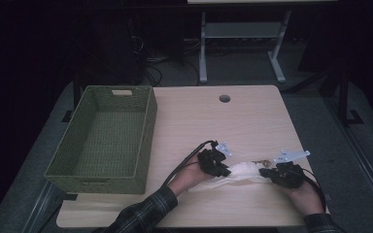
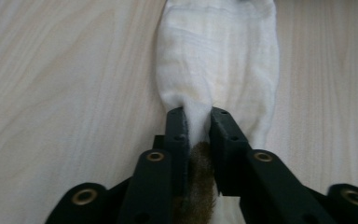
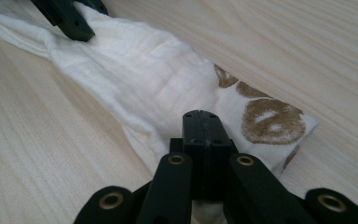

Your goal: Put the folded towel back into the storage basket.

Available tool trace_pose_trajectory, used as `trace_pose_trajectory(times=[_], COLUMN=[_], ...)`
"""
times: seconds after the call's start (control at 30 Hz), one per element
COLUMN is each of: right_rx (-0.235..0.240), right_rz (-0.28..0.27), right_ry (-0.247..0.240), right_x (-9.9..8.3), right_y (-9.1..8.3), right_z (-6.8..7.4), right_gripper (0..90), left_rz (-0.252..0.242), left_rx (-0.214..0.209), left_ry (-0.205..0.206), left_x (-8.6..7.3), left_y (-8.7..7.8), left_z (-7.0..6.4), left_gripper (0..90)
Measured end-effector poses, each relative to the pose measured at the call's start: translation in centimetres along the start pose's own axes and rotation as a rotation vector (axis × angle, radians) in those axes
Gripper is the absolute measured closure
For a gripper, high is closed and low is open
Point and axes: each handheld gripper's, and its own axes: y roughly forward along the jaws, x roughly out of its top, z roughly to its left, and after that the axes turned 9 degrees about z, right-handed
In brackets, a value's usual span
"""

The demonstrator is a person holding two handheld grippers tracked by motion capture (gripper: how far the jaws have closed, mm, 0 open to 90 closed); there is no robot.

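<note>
I find no readable words, labels, brands or numbers here; the cloth [image 3: 168,88] in my tongs carries only brown blotchy patterns, not letters.

- The right gripper [image 3: 200,116], jaws pressed together at lower centre, pinches a white cloth [image 3: 140,79] with brown prints.
- The cloth stretches diagonally toward the upper left, where the left gripper [image 3: 70,18] meets it, across the pale wooden worktop [image 3: 307,51].

dim room, grey floor [image 1: 320,121], white desk frame [image 1: 243,30], cables [image 1: 150,58] behind
</note>
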Motion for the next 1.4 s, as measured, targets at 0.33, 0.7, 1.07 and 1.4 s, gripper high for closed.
trace_pose_trajectory(times=[0.33,0.7,1.07,1.4], right_rx=[-0.002,-0.089,-0.162,-0.184], right_rz=[-0.020,-0.120,-0.064,-0.077], right_ry=[-0.008,0.089,0.137,0.142], right_x=[0.1,-1.0,-2.7,-2.7], right_y=[-0.4,-2.2,-0.8,-0.3], right_z=[-0.2,-1.4,-2.4,-2.5], right_gripper=[85.7,51.5,25.9,16.8], left_rz=[-0.010,-0.072,-0.164,-0.209], left_rx=[0.013,0.043,0.085,0.128], left_ry=[-0.010,-0.054,-0.099,-0.134], left_x=[0.1,-0.1,-0.5,-0.5], left_y=[-0.3,-3.6,-8.2,-12.5], left_z=[-0.1,0.3,1.2,1.5], left_gripper=[83.2,83.4,83.6,83.5])
